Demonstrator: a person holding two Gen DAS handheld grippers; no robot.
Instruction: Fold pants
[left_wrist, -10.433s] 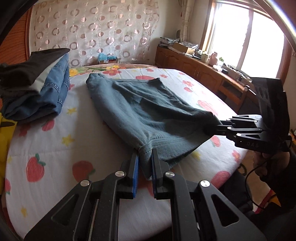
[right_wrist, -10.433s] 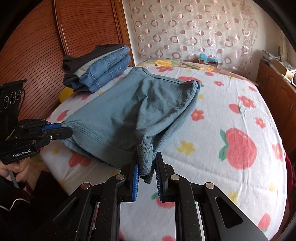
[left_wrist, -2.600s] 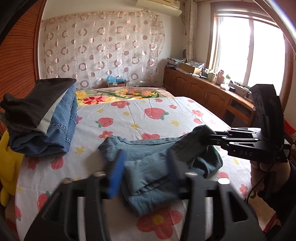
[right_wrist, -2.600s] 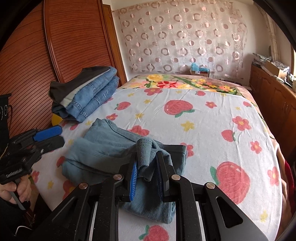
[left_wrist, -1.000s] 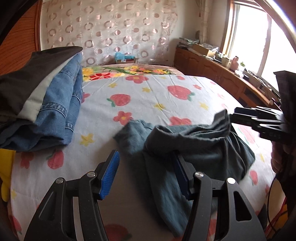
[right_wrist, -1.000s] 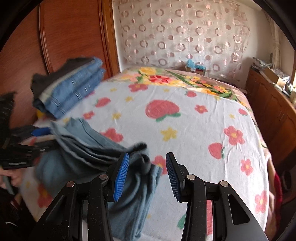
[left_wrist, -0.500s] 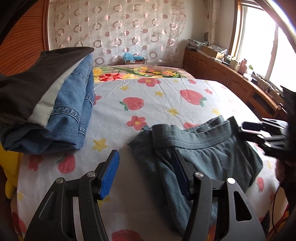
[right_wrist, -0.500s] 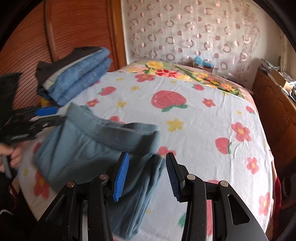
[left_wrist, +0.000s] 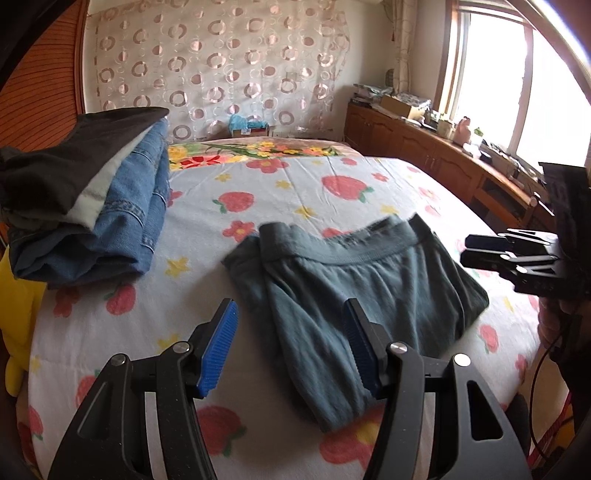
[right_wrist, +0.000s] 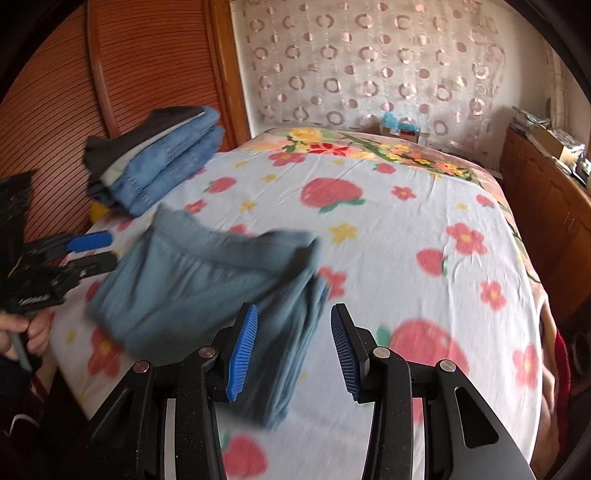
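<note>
The grey-blue pants (left_wrist: 354, 291) lie folded into a compact rectangle on the strawberry-print bed sheet (left_wrist: 280, 192), waistband toward the far side. My left gripper (left_wrist: 291, 349) hovers open over their near left part, its blue pads clear of the cloth. In the right wrist view the same pants (right_wrist: 207, 288) lie left of centre, and my right gripper (right_wrist: 293, 349) stands open above their near right edge with nothing between its fingers. Each gripper shows in the other's view: the right gripper (left_wrist: 495, 251) at the right, the left gripper (right_wrist: 88, 251) at the left.
A stack of folded jeans and dark clothes (left_wrist: 85, 206) sits at the left of the bed beside the wooden headboard (right_wrist: 122, 74). A yellow item (left_wrist: 18, 314) lies below the stack. Wooden cabinets (left_wrist: 424, 158) run along the right under the window.
The pants, bunched and partly lifted a second ago, now lie flat on the bed. Both grippers have drawn back from them.
</note>
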